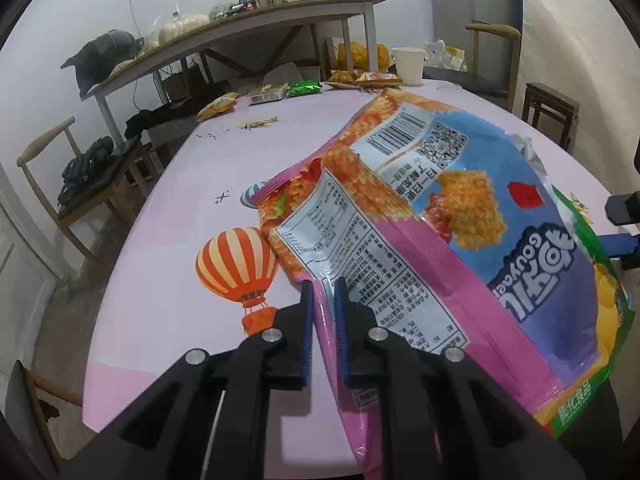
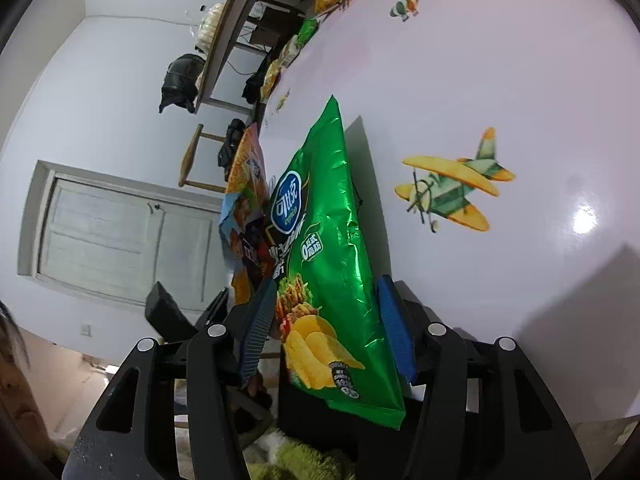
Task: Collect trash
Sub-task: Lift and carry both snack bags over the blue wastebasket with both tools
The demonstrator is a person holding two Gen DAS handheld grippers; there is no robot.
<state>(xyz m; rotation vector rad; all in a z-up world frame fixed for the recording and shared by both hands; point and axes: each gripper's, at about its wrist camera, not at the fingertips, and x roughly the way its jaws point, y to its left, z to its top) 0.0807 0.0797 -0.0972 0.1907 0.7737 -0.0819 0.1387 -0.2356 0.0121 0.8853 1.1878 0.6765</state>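
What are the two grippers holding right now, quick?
Left gripper: closed on the edge of the pink and blue snack bag.
Right gripper: jaws apart, the green chip bag between them; grip cannot be told.

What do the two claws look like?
The left claw and the right claw look alike. Each has chunky black plastic arms with cut-out holes, round silver pins at the joints, and two blue ribbed pads on the fingers. No cables, markings or sleeves show.
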